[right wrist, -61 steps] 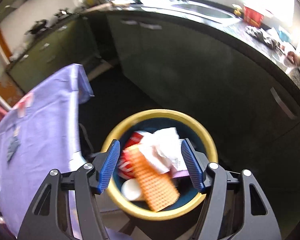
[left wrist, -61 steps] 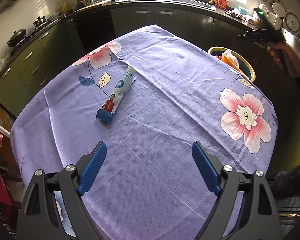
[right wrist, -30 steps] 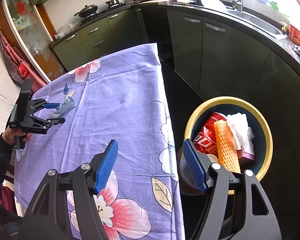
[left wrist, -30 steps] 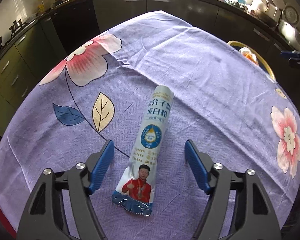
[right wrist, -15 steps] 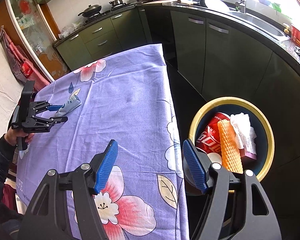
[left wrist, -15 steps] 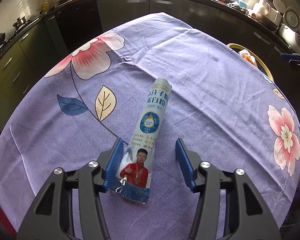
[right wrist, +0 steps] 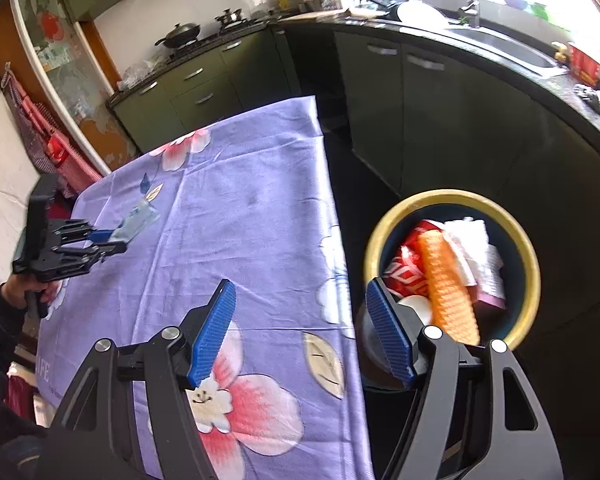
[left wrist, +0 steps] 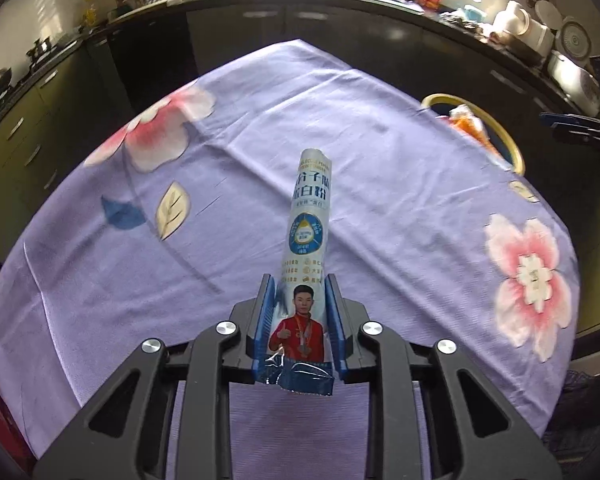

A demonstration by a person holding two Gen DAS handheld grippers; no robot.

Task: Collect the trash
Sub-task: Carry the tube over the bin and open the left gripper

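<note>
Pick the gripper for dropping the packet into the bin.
Left. The left gripper is shut on the packet; the right gripper is open, holding nothing, beside the bin.

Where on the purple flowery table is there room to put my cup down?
The purple floral tablecloth is bare nearly everywhere: the middle, and the edge beside the yellow-rimmed trash bin. Only the long silver-blue wrapper, clamped in the left gripper, takes up space. The bin is crowded with trash.
</note>
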